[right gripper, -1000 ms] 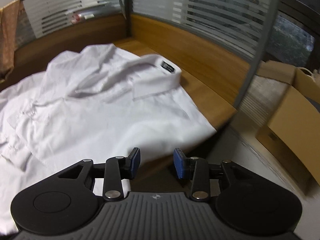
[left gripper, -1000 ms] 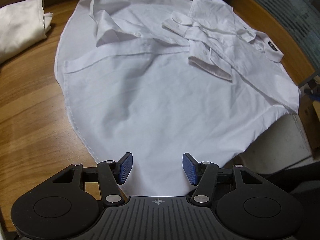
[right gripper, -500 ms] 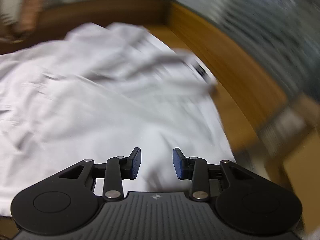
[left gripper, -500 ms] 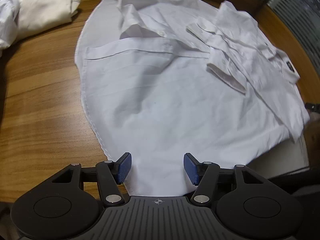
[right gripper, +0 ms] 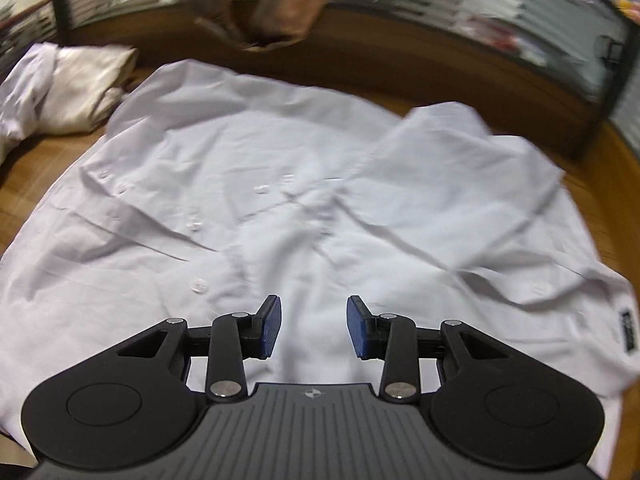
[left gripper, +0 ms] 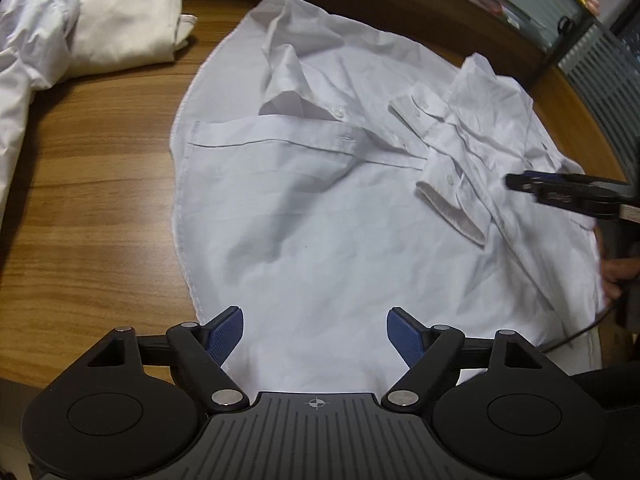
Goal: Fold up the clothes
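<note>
Progress: white shirt [left gripper: 320,220] lies spread face-up mid-frame, sleeves laid inward; body folds look not yet made.
Done pile: cream folded garment [left gripper: 124,20] upper left, touching a crumpled pale garment [left gripper: 28,40].
Left hand-held gripper [left gripper: 315,334]: jaws opening above the hem, nothing pinched.
Right hand-held gripper [right gripper: 313,328]: jaws apart over the chest, clamping nothing.
Surface [left gripper: 88,200]: wood-grain, curved.
Room: blinds, dark partition.

**White cloth on brown wood**

The shirt [left gripper: 320,220] is plain white with a small black label [right gripper: 626,330]. The table [left gripper: 92,208] is striped brown woodgrain. The folded cloth [left gripper: 124,28] is cream. Both grippers are black with blue pads [left gripper: 222,334].
</note>
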{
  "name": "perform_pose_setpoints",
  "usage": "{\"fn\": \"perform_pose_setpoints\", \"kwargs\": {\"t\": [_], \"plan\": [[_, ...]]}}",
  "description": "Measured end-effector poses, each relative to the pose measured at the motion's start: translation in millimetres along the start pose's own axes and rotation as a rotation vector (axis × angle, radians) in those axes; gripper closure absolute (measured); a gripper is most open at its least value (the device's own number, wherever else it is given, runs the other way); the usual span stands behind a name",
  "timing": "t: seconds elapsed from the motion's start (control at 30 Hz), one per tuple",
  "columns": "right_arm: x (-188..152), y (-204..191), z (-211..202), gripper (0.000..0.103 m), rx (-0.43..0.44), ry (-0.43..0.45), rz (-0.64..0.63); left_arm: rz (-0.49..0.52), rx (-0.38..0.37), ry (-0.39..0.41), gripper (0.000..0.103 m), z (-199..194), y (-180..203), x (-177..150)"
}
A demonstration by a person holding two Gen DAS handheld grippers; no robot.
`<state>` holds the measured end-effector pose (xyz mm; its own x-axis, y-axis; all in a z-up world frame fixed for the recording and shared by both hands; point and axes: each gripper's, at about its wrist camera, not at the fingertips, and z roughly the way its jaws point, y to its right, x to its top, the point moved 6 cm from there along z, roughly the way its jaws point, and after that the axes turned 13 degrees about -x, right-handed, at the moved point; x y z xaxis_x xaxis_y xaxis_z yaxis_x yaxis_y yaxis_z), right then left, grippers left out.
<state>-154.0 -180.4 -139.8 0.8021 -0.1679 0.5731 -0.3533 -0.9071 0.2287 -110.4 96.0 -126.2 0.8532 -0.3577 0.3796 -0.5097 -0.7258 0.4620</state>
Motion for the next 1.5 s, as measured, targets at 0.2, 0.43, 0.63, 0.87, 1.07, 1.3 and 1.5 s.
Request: {"fn": "perform_pose_setpoints", "kwargs": {"t": [0.2, 0.43, 0.63, 0.87, 1.07, 1.3, 1.5], "plan": [[0, -31, 29, 0.065, 0.037, -0.035, -0.072, -0.043, 0.017, 0.016, 0.022, -8, -1, -8], [4, -22, 28, 0.1, -0.028, -0.005, -0.055, -0.058, 0.014, 0.009, 0.021, -10, -2, -16], [8, 21, -18, 0.1, -0.109, 0.071, 0.032, -0.014, 0.003, -0.001, 0.021, -4, -4, -9], [-30, 87, -92, 0.1, -0.24, 0.09, 0.191, 0.083, -0.037, -0.028, 0.022, 13, 5, 10], [-103, 125, -165, 0.1, -0.389, 0.051, 0.335, 0.227, -0.104, -0.09, 0.022, 37, 30, 22], [-195, 136, -252, 0.1, -0.58, -0.047, 0.471, 0.421, -0.198, -0.166, 0.022, 62, 70, 26], [-269, 114, -300, 0.099, -0.654, -0.202, 0.545, 0.506, -0.256, -0.213, 0.022, 76, 94, 17]]}}
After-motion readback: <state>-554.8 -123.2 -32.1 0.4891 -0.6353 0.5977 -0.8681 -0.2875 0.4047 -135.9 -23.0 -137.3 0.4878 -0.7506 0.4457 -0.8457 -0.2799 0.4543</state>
